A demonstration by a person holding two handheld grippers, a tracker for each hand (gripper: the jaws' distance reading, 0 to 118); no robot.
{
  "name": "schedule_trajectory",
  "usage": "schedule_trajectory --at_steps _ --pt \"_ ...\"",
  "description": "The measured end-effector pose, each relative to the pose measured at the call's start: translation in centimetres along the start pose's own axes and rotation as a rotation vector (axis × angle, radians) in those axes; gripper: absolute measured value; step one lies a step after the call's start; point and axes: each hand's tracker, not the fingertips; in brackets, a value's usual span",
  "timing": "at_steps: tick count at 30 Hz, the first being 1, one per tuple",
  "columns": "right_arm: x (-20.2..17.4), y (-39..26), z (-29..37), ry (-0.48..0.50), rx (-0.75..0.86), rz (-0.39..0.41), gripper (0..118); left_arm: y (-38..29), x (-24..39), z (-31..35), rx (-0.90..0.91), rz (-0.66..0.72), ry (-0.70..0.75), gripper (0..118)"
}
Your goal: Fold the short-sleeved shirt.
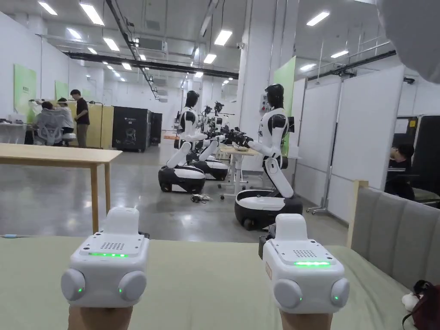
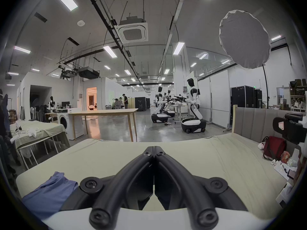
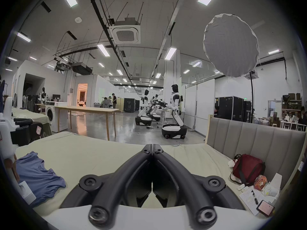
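A blue short-sleeved shirt [image 3: 38, 175] lies crumpled on the pale green bed sheet [image 3: 93, 152], at the lower left in the right gripper view. Its edge [image 2: 48, 192] also shows low on the left in the left gripper view. My left gripper [image 2: 154, 148] is held level above the bed, its black jaws pressed together with nothing between them. My right gripper [image 3: 152, 146] is the same, jaws touching and empty. In the head view I see the white backs of the left gripper [image 1: 107, 262] and right gripper [image 1: 303, 268] side by side over the sheet [image 1: 206, 279].
A grey padded headboard [image 3: 259, 144] bounds the bed on the right. A red bag [image 3: 247, 168], a phone [image 3: 265, 207], papers and small items lie by it. Beyond the bed are a wooden table [image 1: 56, 155], white humanoid robots [image 1: 270, 142] and a lamp diffuser [image 3: 230, 44].
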Motion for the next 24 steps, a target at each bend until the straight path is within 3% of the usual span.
schedule_trajectory --at_steps 11,12,16,24 --pt "-2.7 -0.4 0.9 0.034 -0.016 0.012 1 -0.3 0.2 -0.1 -0.024 0.013 -0.031 0" --pt "-0.2 0.2 1.0 0.044 -0.018 0.012 1 -0.3 0.3 0.0 -0.025 0.0 -0.034 0" --pt "-2.1 0.6 1.4 0.085 -0.009 0.026 1 -0.7 -0.8 1.2 -0.024 -0.014 -0.03 0" --pt "-12.8 1.2 1.3 0.282 0.033 0.016 1 -2.5 -13.7 5.0 -0.032 -0.031 0.219 0"
